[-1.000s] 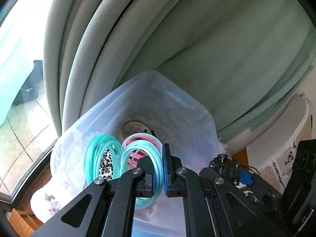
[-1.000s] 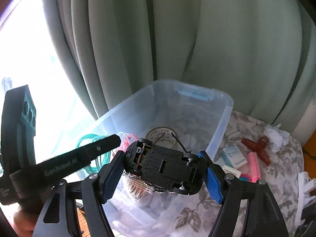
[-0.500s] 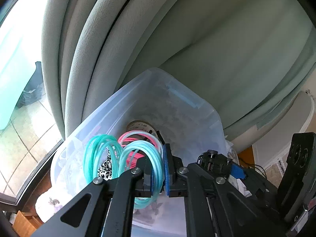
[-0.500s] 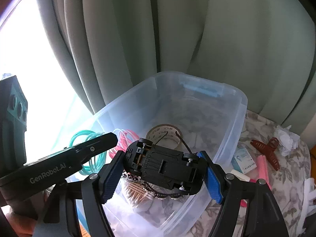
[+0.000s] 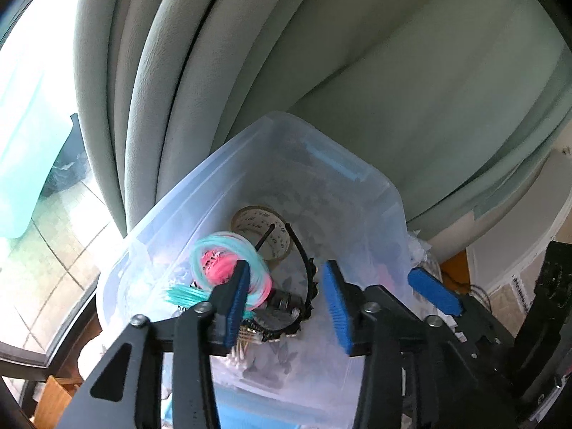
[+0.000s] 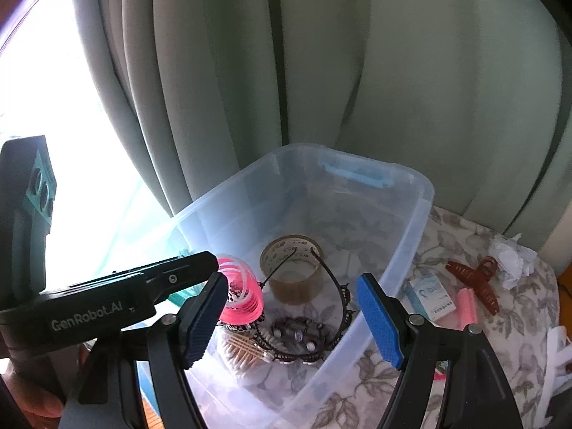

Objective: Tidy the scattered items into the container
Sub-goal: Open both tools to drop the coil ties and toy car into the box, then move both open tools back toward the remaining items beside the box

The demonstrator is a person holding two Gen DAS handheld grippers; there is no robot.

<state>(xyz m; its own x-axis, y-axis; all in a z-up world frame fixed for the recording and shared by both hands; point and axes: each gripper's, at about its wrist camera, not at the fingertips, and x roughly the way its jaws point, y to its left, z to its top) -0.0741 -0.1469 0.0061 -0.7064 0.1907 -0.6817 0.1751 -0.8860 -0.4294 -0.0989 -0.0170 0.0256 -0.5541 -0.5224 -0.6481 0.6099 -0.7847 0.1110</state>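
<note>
Clear plastic container (image 6: 411,214) sits on a floral-cloth tabletop (image 6: 507,325), grey-green curtain (image 6: 393,71) right behind it. Left tongs (image 5: 286,296) over the container's near-left corner, jaws opening, nothing pressed between the pads. The pink and teal coil rings (image 5: 228,268) are blurred, just beside the left pad, above the container's contents; contact with the pad can't be told. Right tongs (image 6: 291,318) over the container's near side, jaws wide apart and empty.

Inside the container: roll of brown tape (image 6: 291,271) upright near the middle, black headband (image 6: 336,286) arching over it, dark beaded bracelet (image 6: 296,336) near the front wall, pack of cotton swabs (image 6: 239,348) at front left.

Right of the container on the cloth: small white-blue box (image 6: 432,296) just beside the wall, pink roller (image 6: 466,305) next to it, brown hair claw (image 6: 475,279) farther out, crumpled white paper (image 6: 511,257) beyond that.
</note>
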